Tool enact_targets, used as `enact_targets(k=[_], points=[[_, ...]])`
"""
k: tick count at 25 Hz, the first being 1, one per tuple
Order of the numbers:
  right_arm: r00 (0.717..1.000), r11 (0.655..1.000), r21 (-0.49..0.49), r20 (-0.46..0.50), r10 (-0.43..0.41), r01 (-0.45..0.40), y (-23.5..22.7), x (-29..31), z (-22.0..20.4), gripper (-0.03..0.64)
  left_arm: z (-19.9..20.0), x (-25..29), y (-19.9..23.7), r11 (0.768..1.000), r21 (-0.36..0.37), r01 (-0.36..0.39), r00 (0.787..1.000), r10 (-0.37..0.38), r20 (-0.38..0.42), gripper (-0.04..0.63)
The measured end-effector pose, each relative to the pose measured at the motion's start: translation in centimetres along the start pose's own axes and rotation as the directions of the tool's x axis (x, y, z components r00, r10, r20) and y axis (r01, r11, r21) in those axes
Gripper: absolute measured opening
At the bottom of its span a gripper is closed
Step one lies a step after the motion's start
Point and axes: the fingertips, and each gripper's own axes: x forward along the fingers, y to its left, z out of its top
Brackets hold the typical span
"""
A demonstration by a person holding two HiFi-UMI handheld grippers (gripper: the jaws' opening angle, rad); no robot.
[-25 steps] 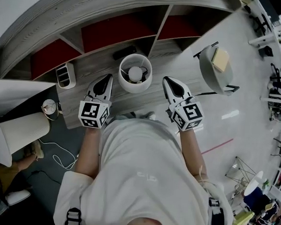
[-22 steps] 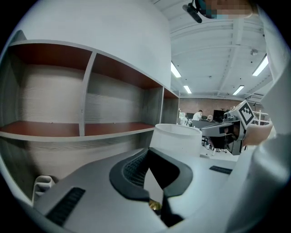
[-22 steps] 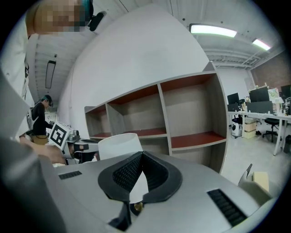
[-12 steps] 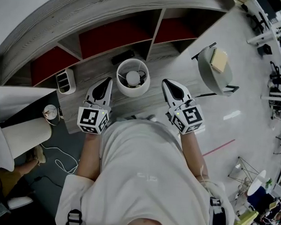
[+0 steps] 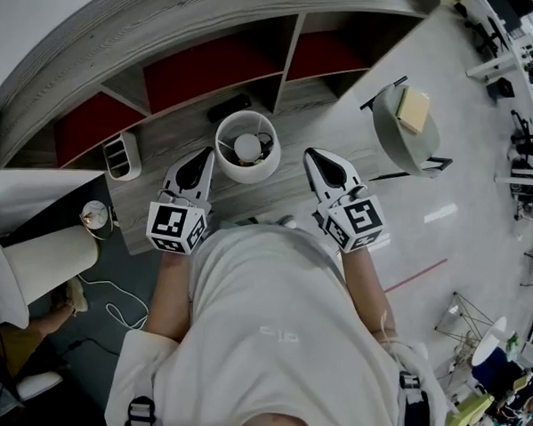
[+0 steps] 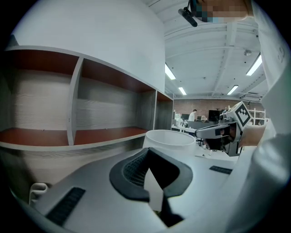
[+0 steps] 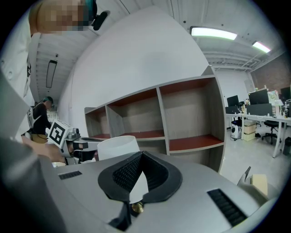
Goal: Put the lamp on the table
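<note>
The lamp, with a white round shade and a bulb showing inside, stands upright on the grey wooden table in front of the shelf unit. My left gripper hovers just left of the shade, shut and holding nothing. To the right of the shade, my right gripper is likewise shut and holding nothing. Neither touches the lamp. Beyond the closed tips of the left gripper, the lamp shade rises ahead and to the right. The right gripper has the lamp shade ahead and to the left.
A shelf unit with red-backed compartments lines the table's far side. A small white rack and a black bar lie on the table. A round stool with a yellow pad stands to the right. At the lower left are a white cylinder and a floor cable.
Only the view has drifted a little. The lamp stays in its place on the table and both grippers keep flanking it, shut.
</note>
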Motion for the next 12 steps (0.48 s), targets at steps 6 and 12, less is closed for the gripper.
enact_targets(k=[6, 12], points=[[1.000, 1.000, 0.004, 0.000, -0.008, 0.008, -0.17, -0.12, -0.05, 0.029, -0.26, 0.15, 0.08, 1.000, -0.016, 0.008, 1.000, -0.008, -0.004, 0.015], [1.000, 1.000, 0.007, -0.003, -0.013, 0.013, -0.15, 0.34, -0.26, 0.029, -0.34, 0.36, 0.63, 1.000, -0.021, 0.019, 1.000, -0.019, 0.000, 0.015]])
